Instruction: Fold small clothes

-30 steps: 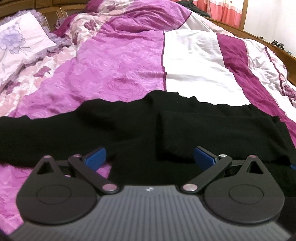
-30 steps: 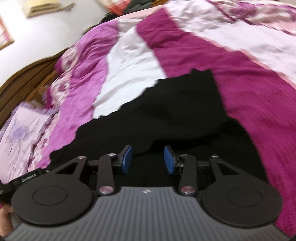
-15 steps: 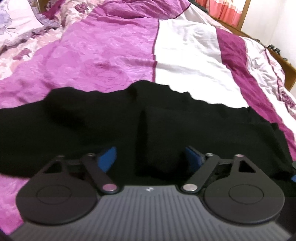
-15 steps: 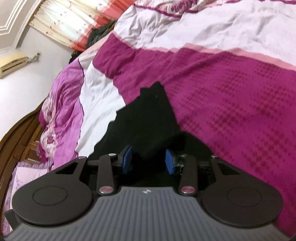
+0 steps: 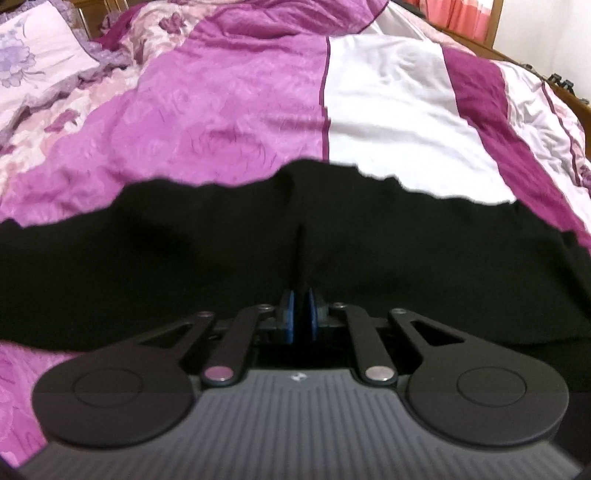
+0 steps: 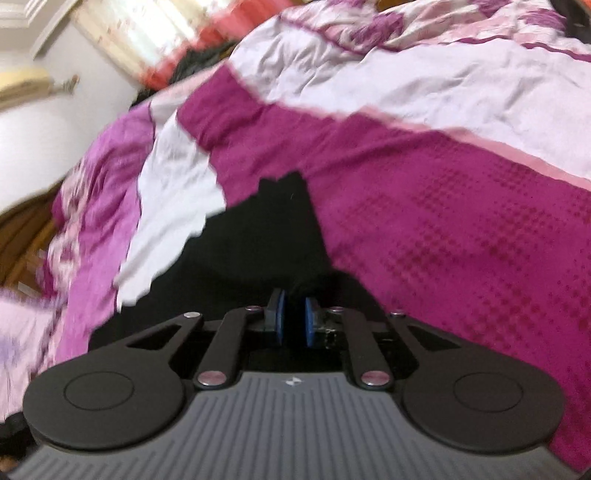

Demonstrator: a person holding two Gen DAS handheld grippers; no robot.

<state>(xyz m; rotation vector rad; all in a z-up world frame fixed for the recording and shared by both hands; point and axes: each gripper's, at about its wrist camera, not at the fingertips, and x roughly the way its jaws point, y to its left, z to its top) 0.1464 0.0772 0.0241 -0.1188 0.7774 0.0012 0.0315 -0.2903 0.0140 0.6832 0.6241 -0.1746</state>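
A black knit garment [image 5: 184,258] lies spread across the purple, white and magenta bedspread [image 5: 229,122]. In the left wrist view my left gripper [image 5: 300,314] is shut on a pinched ridge of the black cloth at its near edge, the blue pads almost touching. The right wrist view shows the same black garment [image 6: 266,240] narrowing to a far corner on the magenta stripe. My right gripper [image 6: 293,317] is shut on a fold of that cloth near its right end, with black fabric between the blue pads.
A floral pillow [image 5: 33,62] lies at the far left of the bed. The wooden bed frame [image 5: 554,85] runs along the right side, with pink curtains [image 5: 465,14] behind. The white wall and curtains [image 6: 122,40] appear blurred in the right wrist view.
Both grippers went from open to shut, each pinching the near edge of the black garment. The right gripper swung toward the garment's right end; its view is blurred by motion.
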